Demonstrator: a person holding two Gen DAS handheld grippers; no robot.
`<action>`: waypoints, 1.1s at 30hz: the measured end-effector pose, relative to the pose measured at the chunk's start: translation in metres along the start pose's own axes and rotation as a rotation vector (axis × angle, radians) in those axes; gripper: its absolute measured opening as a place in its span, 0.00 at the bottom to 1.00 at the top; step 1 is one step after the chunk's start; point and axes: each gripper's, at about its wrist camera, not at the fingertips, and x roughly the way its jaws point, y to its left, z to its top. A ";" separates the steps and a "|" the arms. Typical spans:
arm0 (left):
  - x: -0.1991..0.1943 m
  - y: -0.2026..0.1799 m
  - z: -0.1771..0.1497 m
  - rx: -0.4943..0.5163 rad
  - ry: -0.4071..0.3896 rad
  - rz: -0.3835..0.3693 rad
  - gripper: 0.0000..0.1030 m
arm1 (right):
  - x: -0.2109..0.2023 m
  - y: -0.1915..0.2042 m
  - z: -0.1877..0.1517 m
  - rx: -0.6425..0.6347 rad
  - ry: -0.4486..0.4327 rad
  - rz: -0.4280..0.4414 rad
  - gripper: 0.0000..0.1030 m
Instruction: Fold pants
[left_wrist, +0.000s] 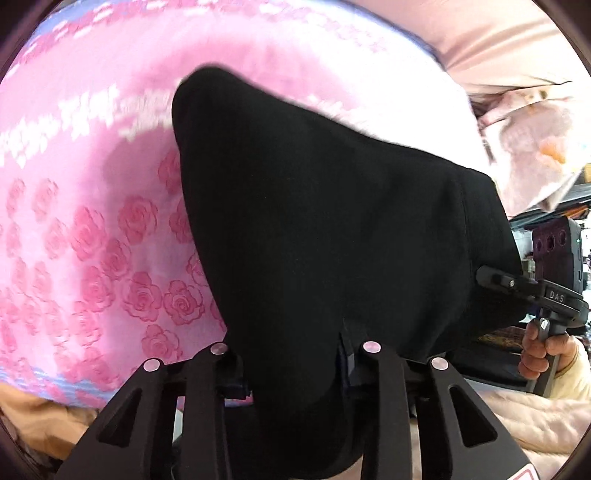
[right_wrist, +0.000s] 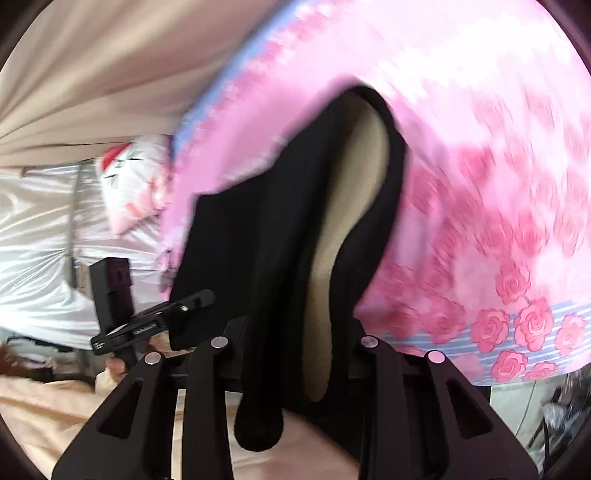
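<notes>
The black pants (left_wrist: 325, 236) hang lifted between my two grippers above a pink rose-print bedspread (left_wrist: 92, 240). My left gripper (left_wrist: 295, 373) is shut on one edge of the pants; the cloth covers its fingertips. My right gripper shows at the right of the left wrist view (left_wrist: 491, 277), clamped on the other edge. In the right wrist view the right gripper (right_wrist: 295, 369) is shut on the pants (right_wrist: 266, 258), whose beige lining (right_wrist: 354, 206) shows. The left gripper (right_wrist: 195, 301) grips the pants' far edge there.
The bedspread (right_wrist: 480, 184) fills the background. A pink quilt (left_wrist: 535, 417) and the person's hand (left_wrist: 546, 350) are at the lower right. Beige curtains (right_wrist: 92, 74), a white satin cover (right_wrist: 33, 258) and a printed pillow (right_wrist: 133, 181) lie at the left.
</notes>
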 end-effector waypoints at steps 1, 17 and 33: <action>-0.012 -0.002 0.001 0.002 -0.012 -0.013 0.28 | -0.009 0.010 0.004 -0.013 -0.016 0.014 0.29; -0.159 -0.047 0.153 0.220 -0.455 0.053 0.28 | -0.033 0.106 0.193 -0.347 -0.328 0.070 0.29; 0.008 0.053 0.248 0.019 -0.447 0.364 0.51 | 0.032 -0.020 0.208 -0.041 -0.455 -0.349 0.71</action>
